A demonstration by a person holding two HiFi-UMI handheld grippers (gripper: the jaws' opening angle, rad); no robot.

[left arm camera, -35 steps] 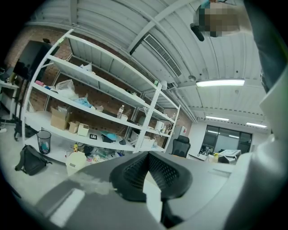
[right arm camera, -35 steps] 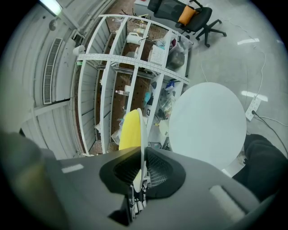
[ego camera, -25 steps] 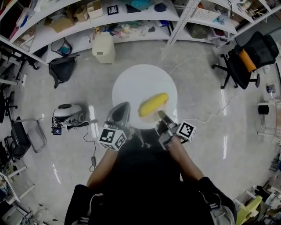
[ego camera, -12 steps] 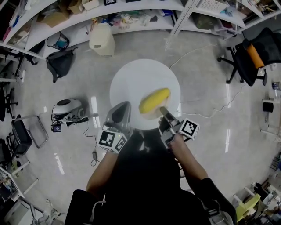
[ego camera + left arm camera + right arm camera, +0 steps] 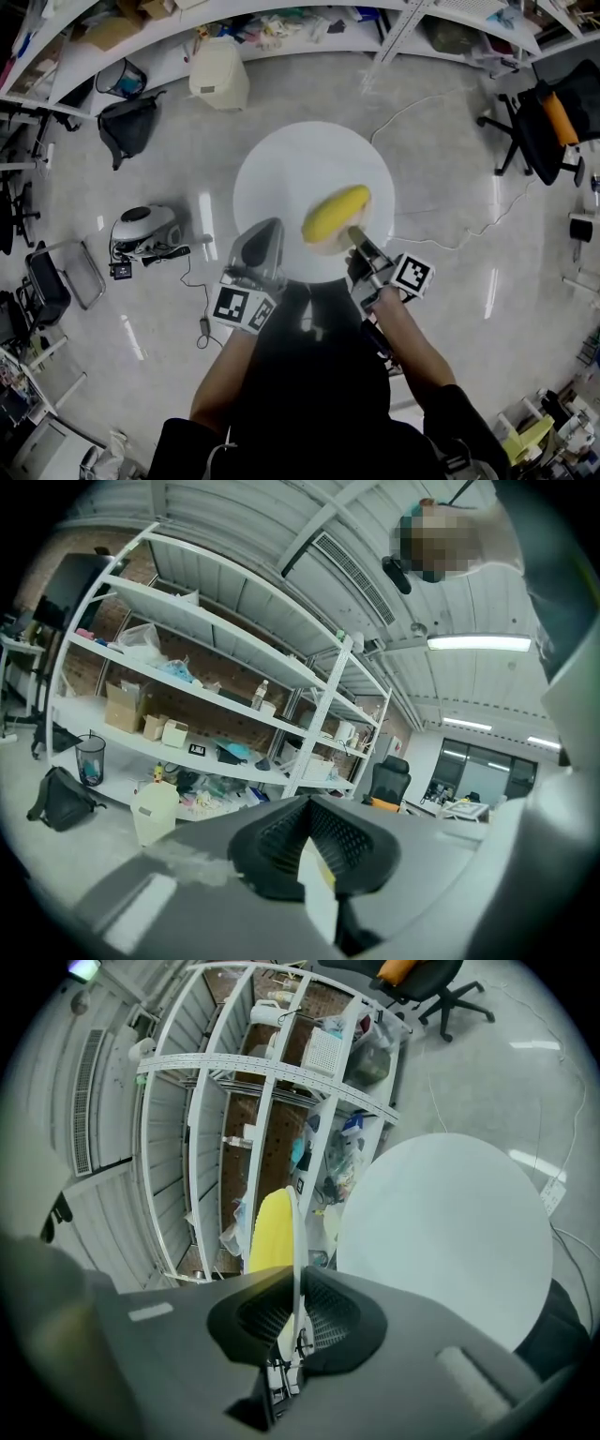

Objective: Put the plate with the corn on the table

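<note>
Grey-padded, the left gripper (image 5: pixel 265 230) hangs over the lower left edge of the white round table (image 5: pixel 300 169). In its own view the jaws are pressed together, with only a pale sliver I cannot identify at the seam. It takes no part in the carry. Right of centre, the yellow corn (image 5: pixel 336 214) lies on the plate (image 5: pixel 323 247). The plate appears to be held just above the tabletop, though no view shows whether it touches. At lower right, the right gripper (image 5: pixel 354 236) is clenched on the plate's near rim. The plate looks thin, stiff and light, so a rim pinch suits it. The corn is loose and round and would likely roll if the plate tips.
</note>
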